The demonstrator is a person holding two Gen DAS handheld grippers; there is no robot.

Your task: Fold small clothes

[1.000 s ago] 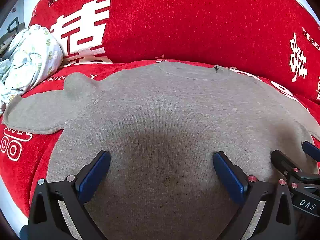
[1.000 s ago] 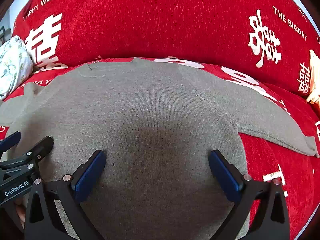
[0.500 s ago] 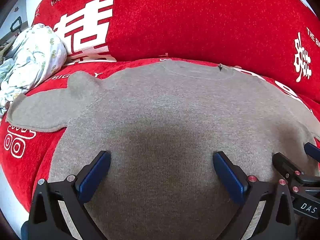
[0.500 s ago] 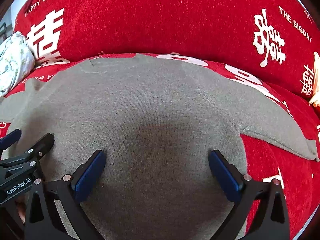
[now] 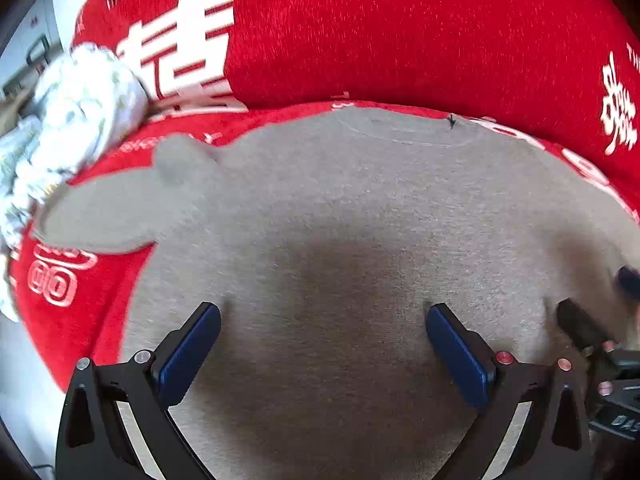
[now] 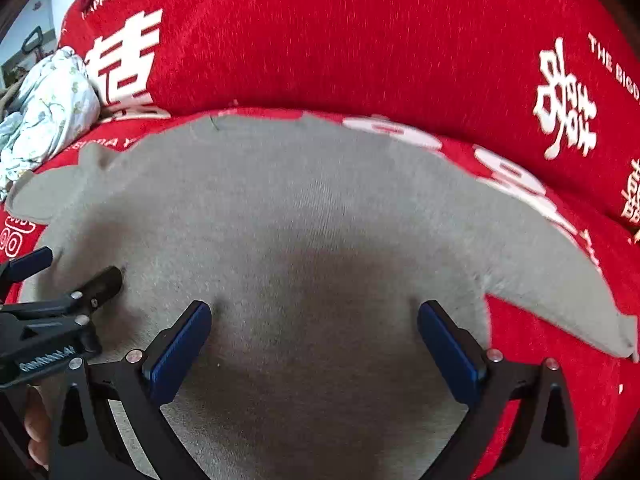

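1. A grey knitted sweater (image 5: 360, 216) lies spread flat on the seat of a red sofa (image 5: 400, 40) printed with white characters, its neckline (image 5: 404, 132) toward the backrest at 12 o'clock.
2. The left hand-held gripper (image 5: 322, 334) hovers over the lower body of the sweater with its blue-padded fingers (image 5: 188, 354) spread wide and nothing between them.
3. The right hand-held gripper (image 6: 314, 334) is likewise spread wide over the knit, empty; whether either gripper's pads touch the cloth cannot be told.
4. In the left wrist view the right hand-held gripper shows only as a blurred edge at 3 o'clock; the sweater's hem is hidden below the gripper frames.
5. The left sleeve (image 5: 104, 216) reaches toward 9 o'clock, its cuff blurred; the right sleeve (image 6: 552, 280) slants to 4 o'clock, its tip near the picture's edge.
6. A crumpled floral cloth (image 6: 48, 116) sits at 10 o'clock, partly cut off.
7. A bit of the person's hand (image 6: 36, 436) shows at 8 o'clock in the right wrist view.
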